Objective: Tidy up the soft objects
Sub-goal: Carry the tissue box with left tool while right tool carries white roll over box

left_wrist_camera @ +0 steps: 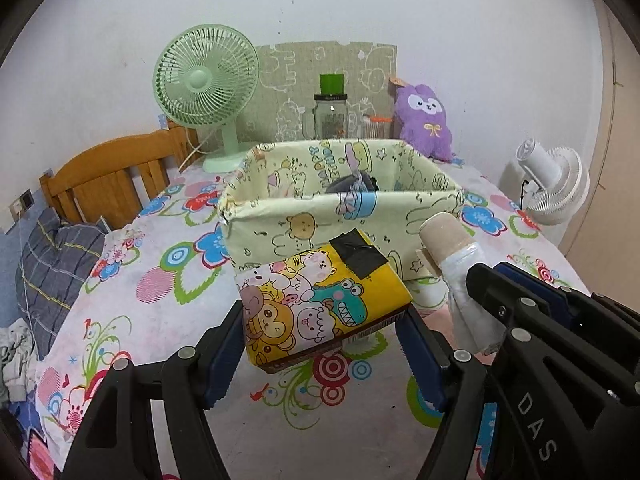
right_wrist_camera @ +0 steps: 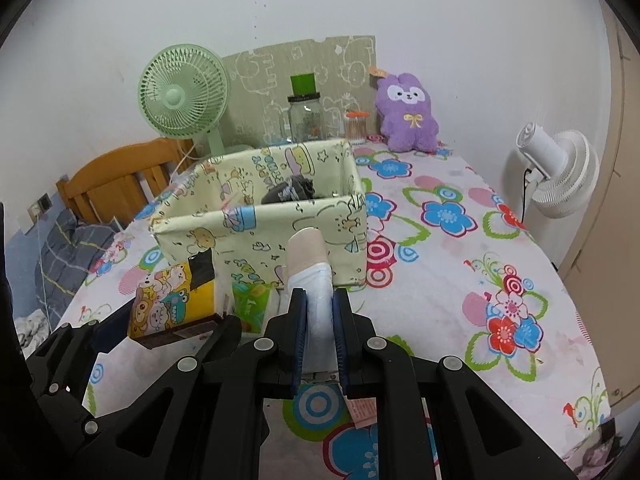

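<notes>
A yellow cartoon-print tissue pack [left_wrist_camera: 320,304] with a black tape patch sits between the fingers of my left gripper [left_wrist_camera: 322,316], which is shut on its sides just above the flowered tablecloth [left_wrist_camera: 160,280]. My right gripper [right_wrist_camera: 319,296] is shut on a roll of white bags on a beige cardboard core [right_wrist_camera: 310,256], which points up and forward. Both hang in front of a pale yellow fabric box [left_wrist_camera: 304,228] printed with cartoons. A dark bundle [right_wrist_camera: 292,192] lies inside the box. A small green packet [right_wrist_camera: 250,300] lies on the cloth before the box.
At the back stand a green desk fan [left_wrist_camera: 206,80], a glass jar with a green cap [left_wrist_camera: 331,116], a swab tub [right_wrist_camera: 357,126] and a purple plush toy [right_wrist_camera: 408,112]. A white fan [right_wrist_camera: 560,176] stands off the right edge. A wooden headboard [left_wrist_camera: 108,176] and plaid bedding [left_wrist_camera: 52,264] are at left.
</notes>
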`<state>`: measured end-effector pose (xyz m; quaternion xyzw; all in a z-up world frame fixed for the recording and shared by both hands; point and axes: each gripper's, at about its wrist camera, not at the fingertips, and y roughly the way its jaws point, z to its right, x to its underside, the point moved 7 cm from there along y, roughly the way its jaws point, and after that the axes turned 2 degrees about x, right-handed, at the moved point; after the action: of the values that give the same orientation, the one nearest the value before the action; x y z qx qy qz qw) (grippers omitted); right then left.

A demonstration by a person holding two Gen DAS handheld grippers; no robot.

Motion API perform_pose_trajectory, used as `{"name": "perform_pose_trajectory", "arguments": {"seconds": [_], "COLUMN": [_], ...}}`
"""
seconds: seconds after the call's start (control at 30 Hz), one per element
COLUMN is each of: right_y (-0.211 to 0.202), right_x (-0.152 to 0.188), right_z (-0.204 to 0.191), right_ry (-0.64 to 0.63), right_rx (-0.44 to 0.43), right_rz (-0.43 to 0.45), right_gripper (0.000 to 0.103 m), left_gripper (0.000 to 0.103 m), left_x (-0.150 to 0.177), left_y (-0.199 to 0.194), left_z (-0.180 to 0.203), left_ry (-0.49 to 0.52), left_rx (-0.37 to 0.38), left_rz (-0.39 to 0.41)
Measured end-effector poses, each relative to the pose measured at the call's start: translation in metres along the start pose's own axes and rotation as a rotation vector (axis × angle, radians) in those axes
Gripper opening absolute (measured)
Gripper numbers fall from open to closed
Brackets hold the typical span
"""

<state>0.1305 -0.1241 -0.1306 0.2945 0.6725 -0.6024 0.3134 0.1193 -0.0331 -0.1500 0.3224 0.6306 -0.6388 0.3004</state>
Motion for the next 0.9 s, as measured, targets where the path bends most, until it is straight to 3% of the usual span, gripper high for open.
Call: {"name": "perform_pose_trajectory", "arguments": {"seconds": [0.9], "right_y": [-0.045], "right_x": [-0.055], "right_z": [-0.015], "right_ry": [-0.028], "right_rx": [-0.017], "right_rz": [0.099], "right_gripper": [0.016], "left_gripper": [0.075], "left_x": [-0.051], "left_y": [-0.046], "left_z": [-0.006], "left_ry": [-0.021], "left_rx": [-0.003], "left_rz": [0.101]}}
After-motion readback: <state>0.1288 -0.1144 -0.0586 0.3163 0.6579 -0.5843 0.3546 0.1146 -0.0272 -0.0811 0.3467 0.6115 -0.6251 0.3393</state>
